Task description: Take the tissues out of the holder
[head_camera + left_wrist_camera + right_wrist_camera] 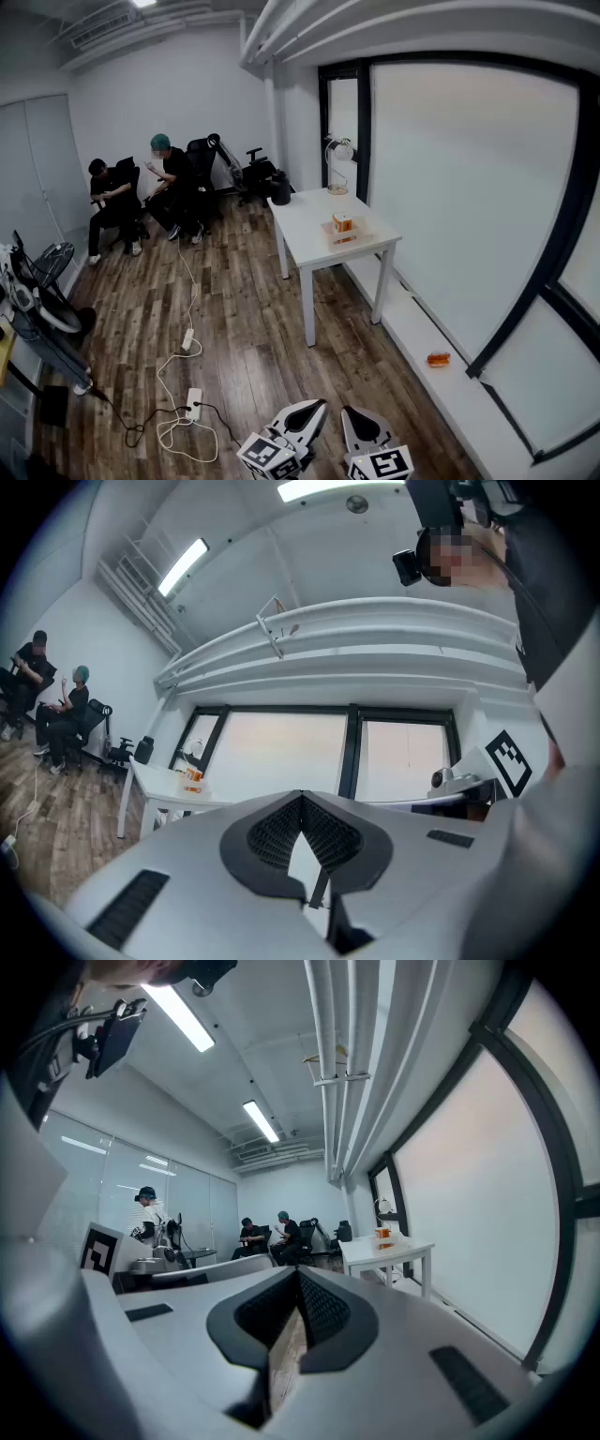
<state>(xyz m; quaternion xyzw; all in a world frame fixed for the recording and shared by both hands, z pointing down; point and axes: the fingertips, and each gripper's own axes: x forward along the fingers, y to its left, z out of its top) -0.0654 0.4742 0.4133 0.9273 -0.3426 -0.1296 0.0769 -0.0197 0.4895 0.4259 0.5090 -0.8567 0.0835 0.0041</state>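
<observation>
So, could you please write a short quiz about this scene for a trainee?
1. True or false: the orange holder stands on the white table.
2. What is between the jaws of the right gripper? A) a tissue B) nothing C) a cable
3. Fill in: the left gripper is ____ (open or shut).
Key: 1 true; 2 B; 3 shut.

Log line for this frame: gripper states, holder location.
task: not started | left gripper: shut, empty | right gripper: shut, empty | holder: on white table, far across room
</observation>
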